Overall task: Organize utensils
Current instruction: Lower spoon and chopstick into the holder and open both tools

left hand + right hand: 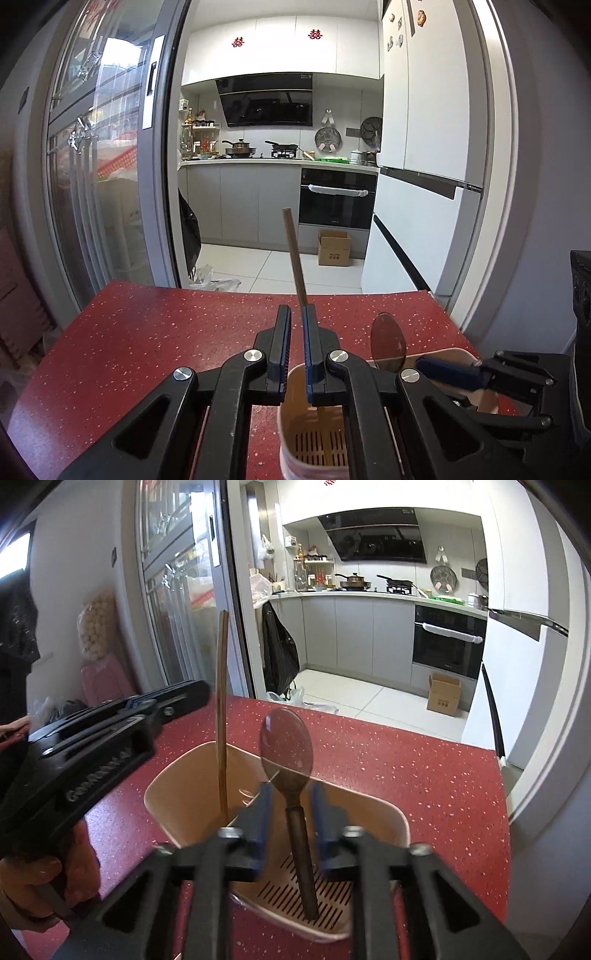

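A beige utensil holder [373, 814] with a slotted bottom stands on the red speckled table [424, 768]. A brown chopstick [221, 716] stands upright in its left part. A dark wooden spoon [288, 746] stands bowl-up in its right part. My right gripper [291, 805] is open, its blue pads on either side of the spoon's neck, not touching it. My left gripper [297, 332] is slightly open above the holder [291, 380]; the chopstick [295, 258] rises past its right finger. The spoon [388, 343] and the right gripper [448, 373] show at the right.
The table's far edge [258, 288] drops to a tiled kitchen floor with a cardboard box [334, 247]. A glass sliding door [110, 166] is on the left and a white refrigerator [421, 147] on the right. A hand holds the left gripper [99, 738].
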Available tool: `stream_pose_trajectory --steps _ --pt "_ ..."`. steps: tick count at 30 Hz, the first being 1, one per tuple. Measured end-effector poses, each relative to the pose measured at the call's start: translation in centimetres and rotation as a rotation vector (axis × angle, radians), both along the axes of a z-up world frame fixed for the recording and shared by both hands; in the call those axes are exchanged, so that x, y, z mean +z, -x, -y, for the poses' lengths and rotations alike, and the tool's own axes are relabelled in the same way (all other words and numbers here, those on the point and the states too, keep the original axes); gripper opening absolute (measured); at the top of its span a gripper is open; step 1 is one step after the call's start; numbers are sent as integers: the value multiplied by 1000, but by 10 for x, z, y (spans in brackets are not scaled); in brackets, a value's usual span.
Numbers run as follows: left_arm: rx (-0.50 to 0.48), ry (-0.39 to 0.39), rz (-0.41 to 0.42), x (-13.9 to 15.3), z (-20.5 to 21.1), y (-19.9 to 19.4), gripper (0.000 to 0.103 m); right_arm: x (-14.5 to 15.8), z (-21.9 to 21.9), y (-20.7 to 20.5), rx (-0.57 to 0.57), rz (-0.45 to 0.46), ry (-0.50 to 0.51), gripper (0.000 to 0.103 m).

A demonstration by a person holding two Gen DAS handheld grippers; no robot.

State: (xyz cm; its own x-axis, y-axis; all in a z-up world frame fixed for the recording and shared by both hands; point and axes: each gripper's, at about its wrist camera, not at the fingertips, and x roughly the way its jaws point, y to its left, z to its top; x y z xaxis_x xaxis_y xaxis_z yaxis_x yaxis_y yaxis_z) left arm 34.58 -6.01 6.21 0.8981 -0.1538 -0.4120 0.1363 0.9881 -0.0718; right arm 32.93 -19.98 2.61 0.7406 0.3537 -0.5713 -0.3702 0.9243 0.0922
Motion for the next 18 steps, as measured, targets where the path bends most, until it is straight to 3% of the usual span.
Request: stream_pose_trajectory --steps 6,8,13,18 --pt "-5 -3 -44 11 -14 31 35 23 13 23 -42 -13 -72 56" --pt "-11 -9 -76 11 -18 46 35 27 19 35 -49 -44 -110 69" --pt "-39 -51 -175 -2 -25 91 35 24 33 75 -98 -151 -160 78" --pt "-53 -16 -258 -22 -38 138 35 4 43 120 -144 -264 -191 79"
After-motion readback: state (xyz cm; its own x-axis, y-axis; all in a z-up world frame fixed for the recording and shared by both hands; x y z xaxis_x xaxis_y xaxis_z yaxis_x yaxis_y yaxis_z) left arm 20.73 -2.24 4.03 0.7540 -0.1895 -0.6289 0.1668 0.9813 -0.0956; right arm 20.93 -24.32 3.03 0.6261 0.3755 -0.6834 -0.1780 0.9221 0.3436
